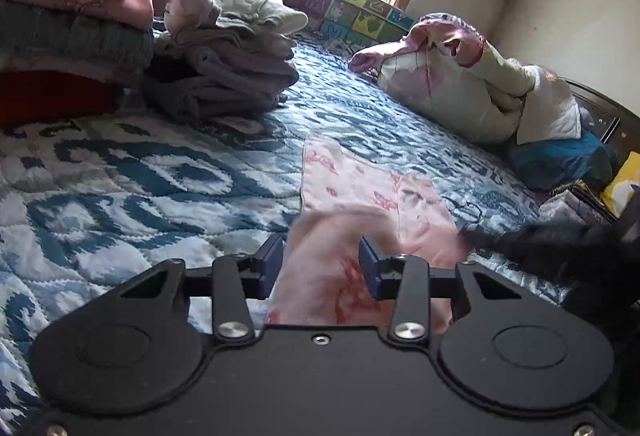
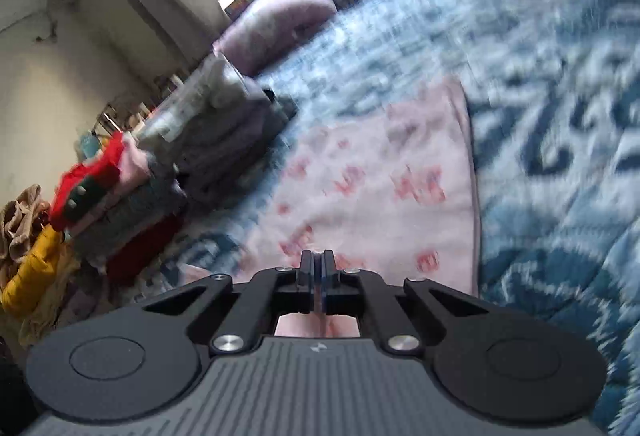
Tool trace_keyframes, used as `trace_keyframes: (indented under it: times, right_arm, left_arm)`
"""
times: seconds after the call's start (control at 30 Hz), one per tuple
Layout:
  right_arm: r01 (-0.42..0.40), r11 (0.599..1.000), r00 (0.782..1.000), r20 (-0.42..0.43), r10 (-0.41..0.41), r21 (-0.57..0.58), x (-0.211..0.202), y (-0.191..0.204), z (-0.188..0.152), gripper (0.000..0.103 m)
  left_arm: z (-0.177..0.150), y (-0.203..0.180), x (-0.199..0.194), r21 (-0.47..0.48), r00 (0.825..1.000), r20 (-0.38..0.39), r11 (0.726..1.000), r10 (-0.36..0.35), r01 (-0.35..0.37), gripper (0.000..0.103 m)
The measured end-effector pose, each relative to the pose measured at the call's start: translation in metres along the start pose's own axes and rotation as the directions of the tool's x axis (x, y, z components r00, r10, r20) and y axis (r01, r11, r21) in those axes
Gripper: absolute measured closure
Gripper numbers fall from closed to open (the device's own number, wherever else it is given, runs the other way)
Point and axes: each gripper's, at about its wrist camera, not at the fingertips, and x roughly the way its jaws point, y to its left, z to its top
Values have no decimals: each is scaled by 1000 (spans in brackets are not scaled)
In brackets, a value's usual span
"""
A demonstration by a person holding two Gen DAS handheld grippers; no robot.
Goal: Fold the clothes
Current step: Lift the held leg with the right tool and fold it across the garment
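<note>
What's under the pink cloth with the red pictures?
The pink cloth lies spread on the blue-and-white quilt; quilt shows all around it. Whatever sits directly beneath is covered, so unknown.

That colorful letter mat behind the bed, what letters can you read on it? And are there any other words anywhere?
"M": purple tile on the alphabet mat, left wrist view.
"U": green tile further right, same mat.
"M": blue tile lower down, less clear.
Other tiles: pictures or letters too blurred to read.
Pink printed garment: red marks, not readable as words.
Right wrist view: mat too blurred; a small logo mark on the gripper body, no letters.
</note>
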Motion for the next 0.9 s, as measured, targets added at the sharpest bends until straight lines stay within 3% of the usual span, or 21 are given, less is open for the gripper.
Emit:
trace_keyframes:
  times: [0.17, 0.33, 0.5, 0.9]
  right_arm:
    - [-41, 999, 986, 161, 45, -30, -56, 21, 19, 98]
    - [-40, 999, 962, 270, 45, -21, -101, 16, 26, 98]
    - [4, 1000, 950, 311, -3, -1, -124, -5, 34, 98]
    - [39, 996, 936, 347, -63, 76, -163, -49, 11, 98]
  left_arm:
    - [-3, -7, 2, 36, 999, -40, 999, -17, 19, 63]
    - [-2, -9, 2, 29, 998, -48, 999, -39, 40, 63]
    - [-4, -8, 9, 4, 996, -77, 999, -50, 50, 63]
    - [-24, -40, 25, 159, 986, -157, 983, -64, 89, 63]
